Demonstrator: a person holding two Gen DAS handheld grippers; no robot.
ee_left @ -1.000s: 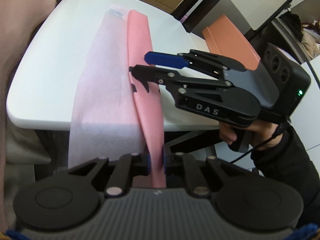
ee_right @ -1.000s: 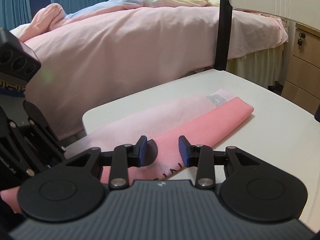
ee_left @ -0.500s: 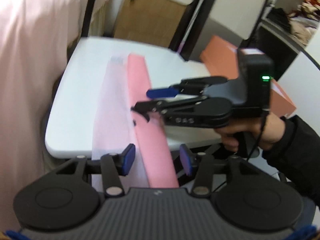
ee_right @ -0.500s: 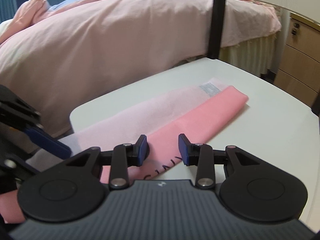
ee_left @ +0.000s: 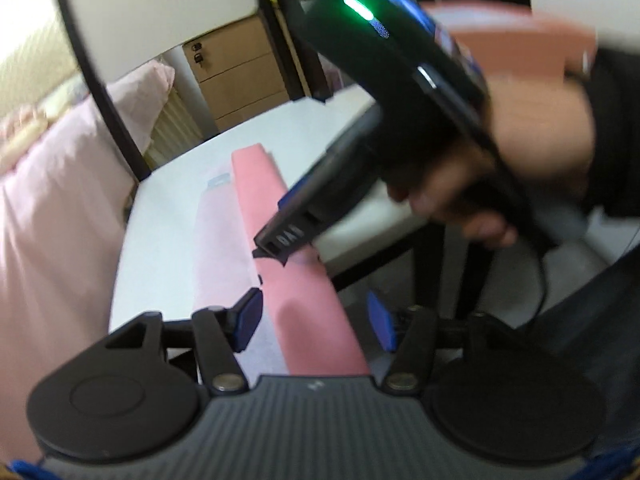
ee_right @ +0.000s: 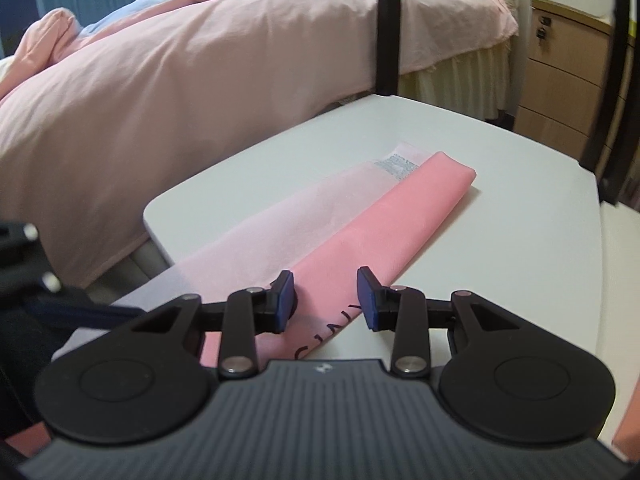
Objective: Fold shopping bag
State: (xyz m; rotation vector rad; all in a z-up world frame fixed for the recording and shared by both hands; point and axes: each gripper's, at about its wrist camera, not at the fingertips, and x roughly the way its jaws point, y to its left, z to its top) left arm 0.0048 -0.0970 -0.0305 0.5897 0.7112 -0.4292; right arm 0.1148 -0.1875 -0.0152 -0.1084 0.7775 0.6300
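Observation:
The pink shopping bag (ee_right: 400,216) lies folded into a long strip on the white table (ee_right: 500,184). A paler single layer (ee_right: 300,216) with a white label (ee_right: 396,164) lies beside the fold. The near end of the bag (ee_left: 316,312) hangs past the table edge. It runs between the pads of my left gripper (ee_left: 316,320), whose jaws are opening and do not press on it. My right gripper (ee_right: 326,300) stands open low over the strip near the table's edge, a pad on either side of it. The left wrist view shows the right gripper (ee_left: 276,228) from the side, its tips at the cloth.
A bed with a pink cover (ee_right: 180,80) runs along the table's left side. A black frame post (ee_right: 386,28) and a wooden drawer cabinet (ee_right: 560,92) stand behind the table. A person's hand (ee_left: 540,140) holds the right gripper, with an orange box (ee_left: 520,36) behind it.
My left gripper was shut on the bag's hanging end and has let go and opened. It has swung sideways and rolled. The right gripper has shifted only slightly over the strip.

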